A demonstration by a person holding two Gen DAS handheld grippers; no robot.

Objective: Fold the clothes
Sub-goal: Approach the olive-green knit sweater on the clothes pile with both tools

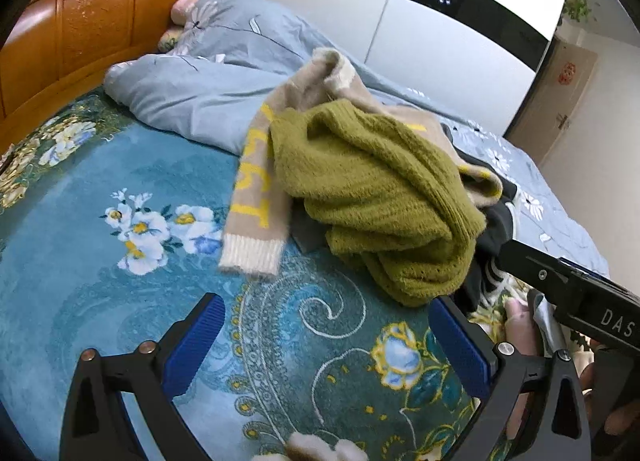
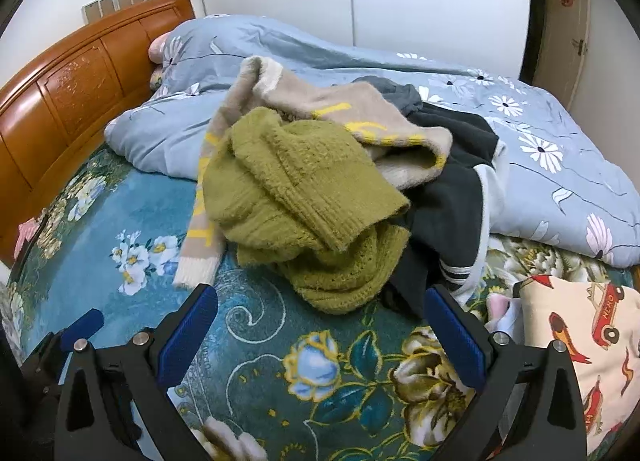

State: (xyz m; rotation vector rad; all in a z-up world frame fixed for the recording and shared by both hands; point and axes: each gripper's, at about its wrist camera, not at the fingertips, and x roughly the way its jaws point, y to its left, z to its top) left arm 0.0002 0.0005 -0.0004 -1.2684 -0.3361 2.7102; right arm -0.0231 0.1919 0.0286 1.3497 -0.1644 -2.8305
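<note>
A heap of clothes lies on the teal floral blanket [image 1: 100, 189] [image 2: 260, 333] of a bed. An olive green knit sweater [image 1: 372, 189] [image 2: 296, 197] is on top, over a beige sweater with yellow letters [image 1: 256, 197] [image 2: 360, 117] and a dark garment with white stripes [image 2: 448, 197] [image 1: 492, 229]. My left gripper [image 1: 326, 325] is open just short of the heap, nothing between its blue pads. My right gripper [image 2: 320, 315] is also open in front of the green sweater, empty. The right gripper's black body [image 1: 580, 293] shows at the right of the left wrist view.
A rumpled light blue floral duvet [image 1: 224, 73] [image 2: 520, 129] lies behind the heap. An orange wooden headboard [image 1: 92, 21] [image 2: 68, 93] stands at the left, a white wardrobe [image 2: 400, 1] behind, a door [image 1: 560, 101] at the right. A cream cloth with red cars [image 2: 580, 341] lies at the near right.
</note>
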